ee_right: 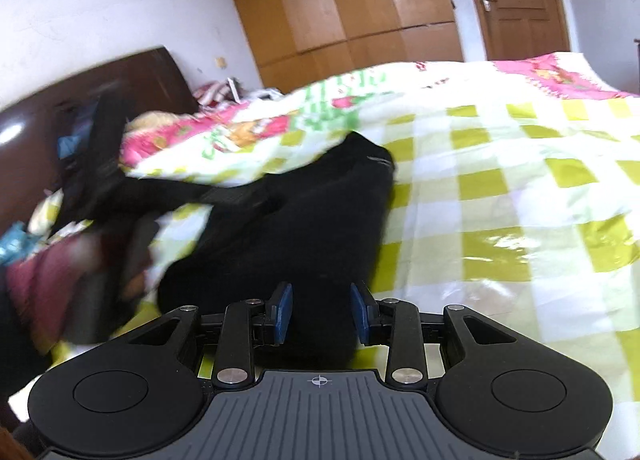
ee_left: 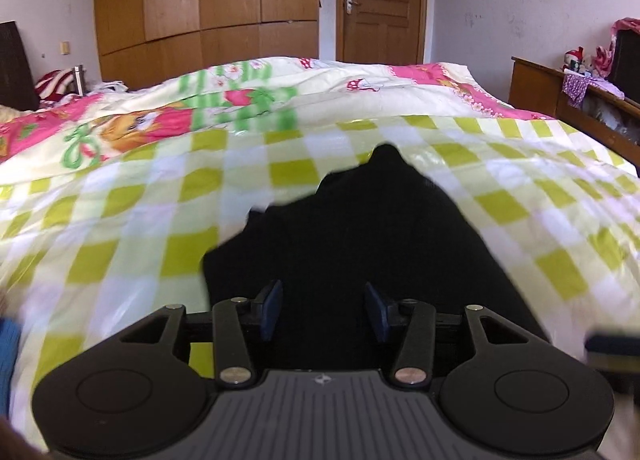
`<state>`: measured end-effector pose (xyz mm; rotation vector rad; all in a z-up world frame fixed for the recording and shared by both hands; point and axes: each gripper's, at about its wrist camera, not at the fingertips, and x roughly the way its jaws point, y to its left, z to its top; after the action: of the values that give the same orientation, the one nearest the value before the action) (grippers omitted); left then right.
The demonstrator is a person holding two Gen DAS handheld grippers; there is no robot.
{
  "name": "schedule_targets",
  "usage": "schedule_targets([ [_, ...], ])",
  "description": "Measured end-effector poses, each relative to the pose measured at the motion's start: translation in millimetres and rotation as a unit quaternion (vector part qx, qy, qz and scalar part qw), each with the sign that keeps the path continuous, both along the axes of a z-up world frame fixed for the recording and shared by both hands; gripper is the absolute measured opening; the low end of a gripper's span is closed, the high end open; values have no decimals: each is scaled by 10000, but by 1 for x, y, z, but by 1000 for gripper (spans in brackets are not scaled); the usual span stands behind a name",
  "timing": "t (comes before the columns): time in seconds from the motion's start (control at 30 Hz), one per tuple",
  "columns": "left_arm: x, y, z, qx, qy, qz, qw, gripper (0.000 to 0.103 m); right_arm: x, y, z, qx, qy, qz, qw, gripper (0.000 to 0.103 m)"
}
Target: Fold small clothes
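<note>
Black garment [ee_left: 360, 244] lies under, between left tool [ee_left: 325, 310] pads.

One black garment [ee_left: 360, 244], two hand-held grippers [ee_left: 324, 310]

The black garment [ee_left: 360, 240] is so dark that its folds and kind cannot be told, and its near part lies hidden under the left gripper [ee_left: 324, 310]. In the right wrist view, the left side is smeared by blur: a dark shape [ee_right: 100, 163] near the bed's [ee_right: 520, 199] headboard end cannot be made out.
</note>
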<state>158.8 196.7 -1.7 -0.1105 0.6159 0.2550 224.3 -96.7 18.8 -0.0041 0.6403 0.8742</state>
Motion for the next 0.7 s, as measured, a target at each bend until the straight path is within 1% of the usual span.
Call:
schedule_targets([
  [0.1, -18, 1, -5, -226, -106, 123, 9996, 61, 3, 7, -1, -253, -10, -29, 9997, 32],
  [0.17, -30, 4, -1, -479, -315, 172, 9982, 60, 7, 13, -2, -500, 98, -82, 9987, 33],
  [0.27, -45, 5, -2, -776, -616, 332, 9945, 60, 10, 15, 9, -373, 12, -73, 9993, 32],
  [0.4, -54, -4, -16, -863, -746, 363, 9928, 60, 35, 39, 16, -441, -210, -143, 9987, 32],
  [0.47, -56, -9, -20, -699, -786, 336, 9939, 60, 55, 54, 13, -470, -205, -246, 9984, 32],
  [0.53, -56, -10, -23, -641, -809, 263, 9943, 61, 77, 69, 9, -398, -103, -327, 9986, 32],
  [0.6, -59, -7, -27, -699, -849, 206, 9937, 61, 93, 82, 7, -359, -152, -387, 9985, 32],
  [0.67, -60, -3, -32, -827, -874, 196, 9925, 61, 104, 98, 3, -458, -245, -388, 9979, 33],
  [0.7, -60, -2, -33, -880, -883, 208, 9920, 61, 110, 105, -1, -522, -118, -377, 9979, 33],
])
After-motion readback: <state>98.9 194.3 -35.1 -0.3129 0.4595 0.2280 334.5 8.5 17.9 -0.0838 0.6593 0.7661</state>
